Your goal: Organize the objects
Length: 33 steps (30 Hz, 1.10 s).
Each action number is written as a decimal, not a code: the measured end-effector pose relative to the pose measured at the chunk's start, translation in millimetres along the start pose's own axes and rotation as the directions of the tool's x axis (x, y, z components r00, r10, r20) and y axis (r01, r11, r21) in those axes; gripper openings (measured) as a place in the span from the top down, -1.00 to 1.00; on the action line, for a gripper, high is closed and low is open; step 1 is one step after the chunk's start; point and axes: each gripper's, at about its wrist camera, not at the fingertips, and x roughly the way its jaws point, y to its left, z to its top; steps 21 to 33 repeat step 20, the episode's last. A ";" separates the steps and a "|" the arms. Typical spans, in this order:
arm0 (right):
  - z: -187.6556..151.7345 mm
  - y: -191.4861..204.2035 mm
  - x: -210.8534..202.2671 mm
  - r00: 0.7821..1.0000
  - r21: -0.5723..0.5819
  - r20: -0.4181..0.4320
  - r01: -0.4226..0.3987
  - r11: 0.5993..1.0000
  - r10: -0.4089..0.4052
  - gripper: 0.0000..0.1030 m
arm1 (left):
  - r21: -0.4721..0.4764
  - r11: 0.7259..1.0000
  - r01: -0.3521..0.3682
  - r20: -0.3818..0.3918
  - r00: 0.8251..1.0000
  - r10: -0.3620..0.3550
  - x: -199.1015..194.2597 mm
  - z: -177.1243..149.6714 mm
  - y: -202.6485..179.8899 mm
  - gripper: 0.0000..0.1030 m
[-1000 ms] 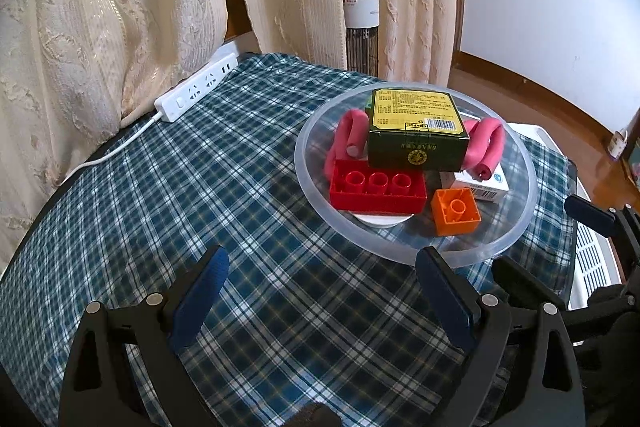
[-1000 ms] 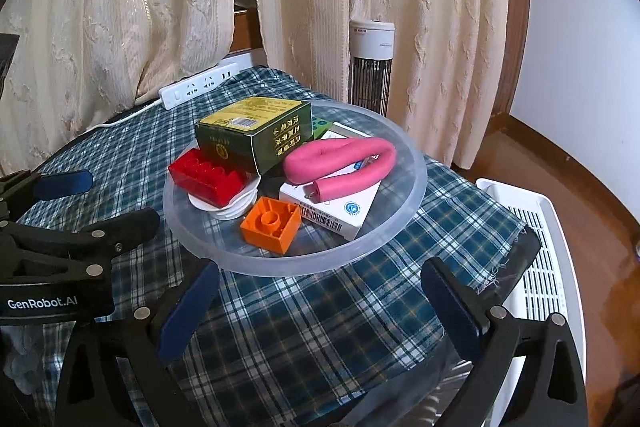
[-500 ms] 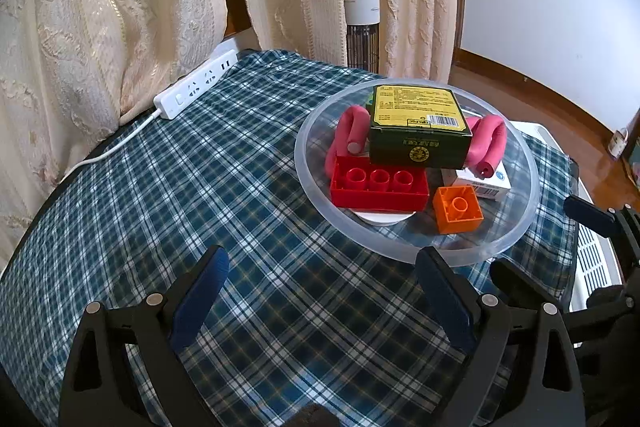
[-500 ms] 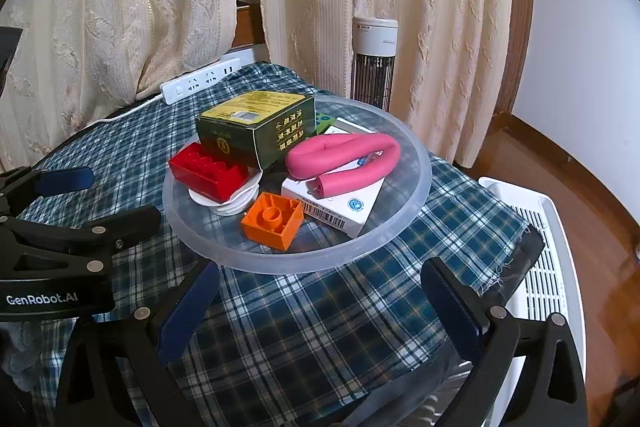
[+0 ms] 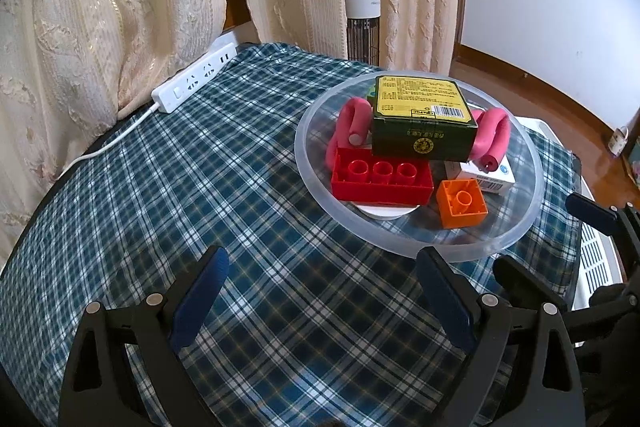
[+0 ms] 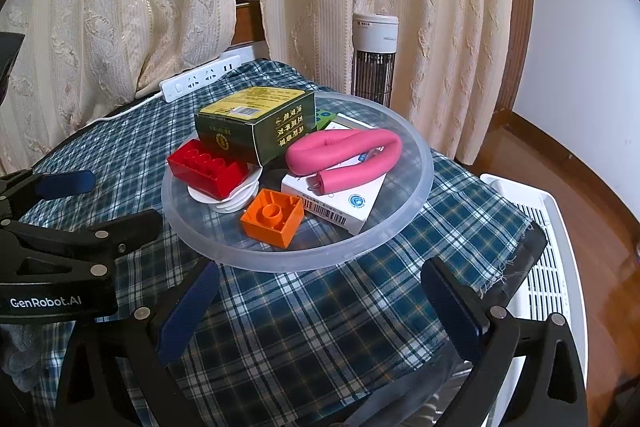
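Left wrist view: my left tool (image 5: 320, 295) is spread wide with nothing between the fingers, sitting over the checked cloth (image 5: 168, 195) on the surface, just short of the clear plate (image 5: 316, 179). On the plate: green box (image 5: 424, 119) stacked highest, red brick (image 5: 380, 179) in front of it resting on a white disc (image 5: 384, 213), orange brick (image 5: 462, 203) beside that, white box (image 5: 486, 177) behind the orange one, pink foam tube (image 5: 352, 123) curling round behind the green box with both ends showing. Power strip (image 5: 196, 79) lies at the far left edge of the cloth, well apart from the plate. Part of the right tool shows at the right edge. Right wrist view: my right tool (image 6: 320, 301) is also released, fingers wide, empty, just in front of the plate rim (image 6: 420, 187). Pink tube (image 6: 348, 155) lies on top of the white box (image 6: 340, 203); orange brick (image 6: 274, 217) nearest me, red brick (image 6: 208, 169) to its left, green box (image 6: 256, 125) behind. Left tool (image 6: 64, 211) is visible at the left, over the cloth. White rack (image 6: 548, 267) stands off the right edge of the surface; tower fan (image 6: 374, 59) in front of the curtains (image 6: 120, 7).
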 end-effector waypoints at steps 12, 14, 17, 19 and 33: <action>0.1 -0.3 -0.1 1.000 -0.001 0.000 -0.001 1.000 0.001 -0.99 | 0.016 1.000 -0.019 0.024 1.000 0.019 -4.0 0.2 -2.3 -0.85; 0.2 -0.3 -0.1 1.000 -0.001 0.000 -0.001 1.000 0.001 -0.99 | 0.016 1.000 -0.020 0.024 1.000 0.020 -4.2 0.2 -2.2 -0.85; 0.1 -0.2 -0.3 1.000 -0.001 0.000 -0.001 1.000 0.001 -0.99 | 0.015 1.000 -0.018 0.023 1.000 0.018 -4.1 0.0 -2.4 -0.85; 0.1 -0.2 -0.4 1.000 -0.001 0.001 -0.001 1.000 0.001 -0.99 | 0.015 1.000 -0.018 0.020 1.000 0.018 -4.7 0.1 -2.8 -0.85; 0.1 -0.2 -0.4 1.000 0.000 0.000 -0.001 1.000 0.001 -0.99 | 0.015 1.000 -0.018 0.021 1.000 0.018 -4.7 0.0 -2.6 -0.85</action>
